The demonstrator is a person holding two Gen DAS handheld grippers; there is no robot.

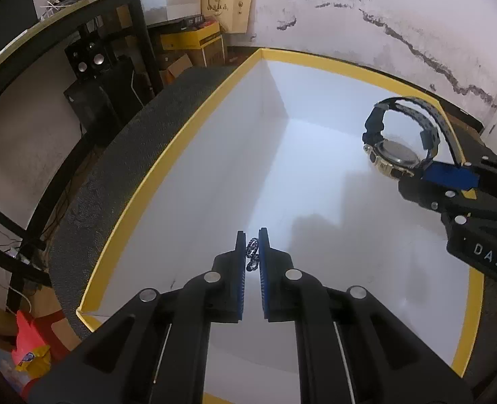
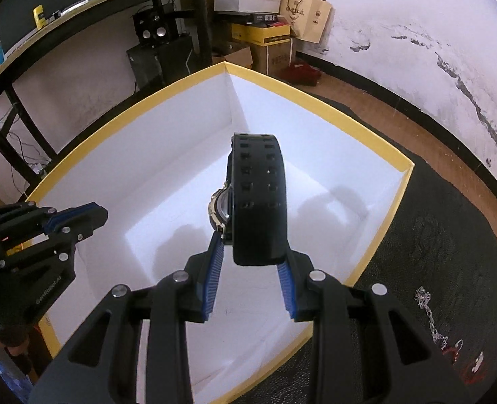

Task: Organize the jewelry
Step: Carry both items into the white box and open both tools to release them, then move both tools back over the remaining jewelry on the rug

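Left claw pinching small chain, right claw gripping watch, yellow-rimmed white box, cracked wall

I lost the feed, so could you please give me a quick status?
Left tongs shut on small ornament. Right tongs shut on watch. Both over box; nothing in the way.

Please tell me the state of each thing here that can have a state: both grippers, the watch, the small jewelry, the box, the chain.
Left gripper: shut on small jewelry.
Right gripper: shut on watch strap.
Watch: strap fastened in a loop, held over box.
Box: open, no lid on it, nothing seen inside.
Chain: lying outside the box on the dark mat.
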